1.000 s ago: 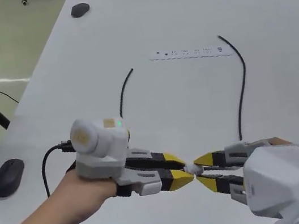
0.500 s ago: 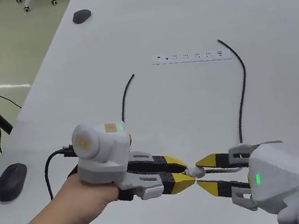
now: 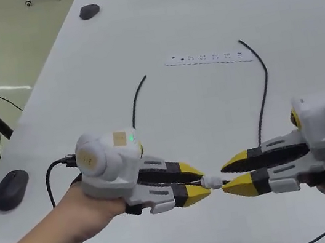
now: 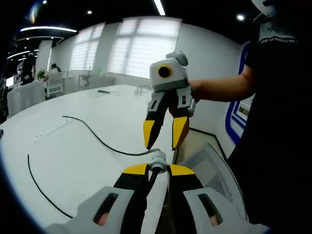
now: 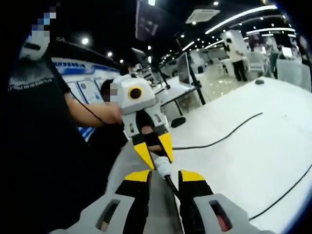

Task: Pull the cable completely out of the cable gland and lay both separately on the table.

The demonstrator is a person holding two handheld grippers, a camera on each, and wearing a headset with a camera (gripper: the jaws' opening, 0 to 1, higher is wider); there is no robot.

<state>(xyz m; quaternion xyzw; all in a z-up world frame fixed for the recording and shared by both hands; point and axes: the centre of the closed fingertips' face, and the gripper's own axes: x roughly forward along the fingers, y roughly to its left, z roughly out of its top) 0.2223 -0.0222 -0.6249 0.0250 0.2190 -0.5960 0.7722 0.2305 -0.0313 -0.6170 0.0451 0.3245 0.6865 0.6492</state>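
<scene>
The small white cable gland (image 4: 157,160) sits pinched at the yellow tips of my left gripper (image 3: 204,182), held in the air over the near edge of the white tabletop (image 3: 195,16). A thin black cable (image 5: 170,185) runs through the gland. From the right gripper view I see it coming out of the gland's end and passing down between that gripper's own jaws.

My right gripper (image 3: 223,178) faces the left one tip to tip, just beside the gland. Its jaws are spread, and I see neither of them pressing on the cable or the gland.

Further back on the tabletop lie two loose black cables, one long and curved (image 3: 264,92) and one shorter (image 3: 137,101). Behind them is a flat white power strip (image 3: 205,58). A black computer mouse (image 3: 89,11) rests near the far left corner.
</scene>
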